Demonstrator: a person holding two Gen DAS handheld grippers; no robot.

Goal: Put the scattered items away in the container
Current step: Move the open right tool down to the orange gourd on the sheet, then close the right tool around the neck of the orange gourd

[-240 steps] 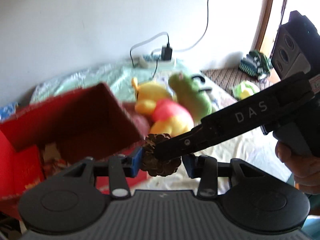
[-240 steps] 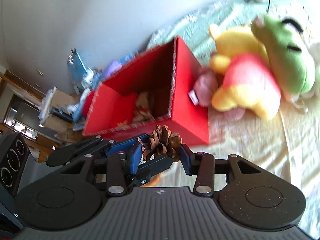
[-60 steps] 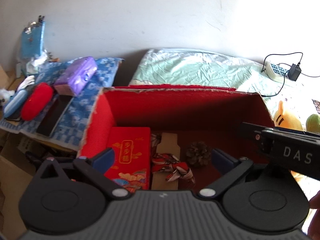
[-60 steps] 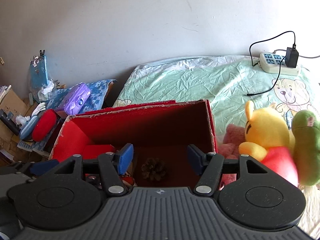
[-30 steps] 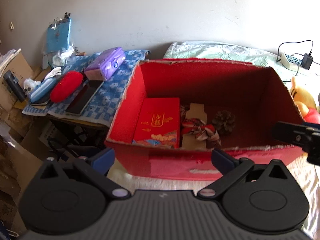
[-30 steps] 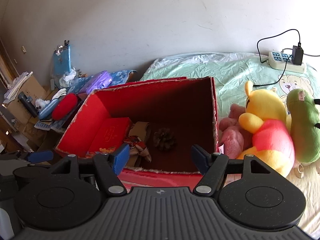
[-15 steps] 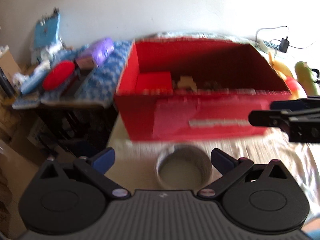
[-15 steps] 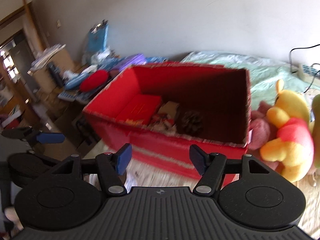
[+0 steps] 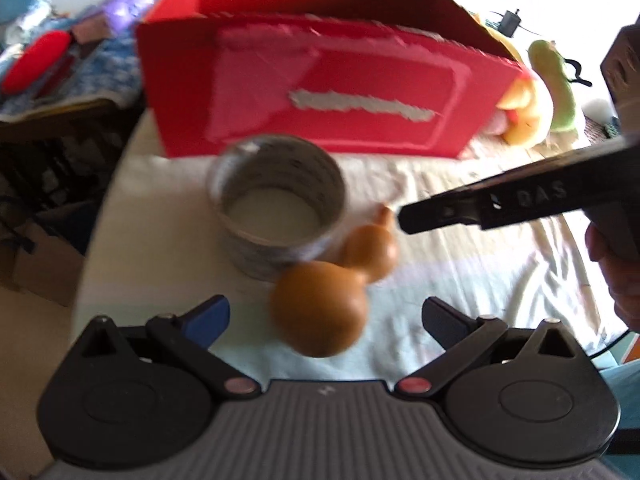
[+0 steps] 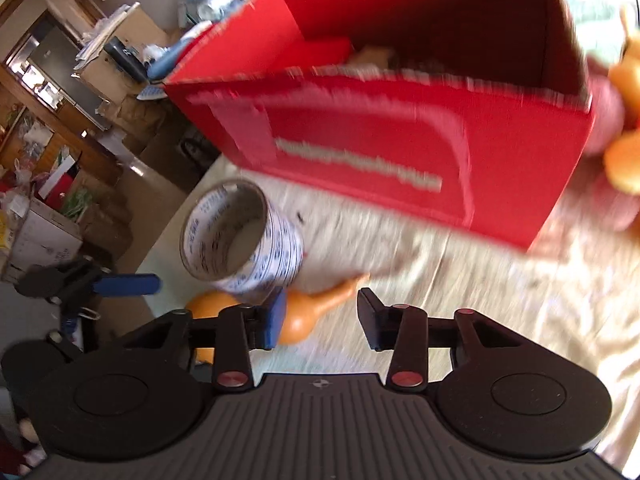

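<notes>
- "DAS": pale letters on the side of the black finger of the right gripper, left wrist view.
- Tape roll: dark printed lettering around the core and outer wrap, too blurred to read.
- Red box: pale strip on the front wall, print illegible.

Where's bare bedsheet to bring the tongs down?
Bare sheet lies right of the gourd, before the red box's front right. Crowded where the tape roll touches the gourd, and by the soft toys beside the box.
</notes>
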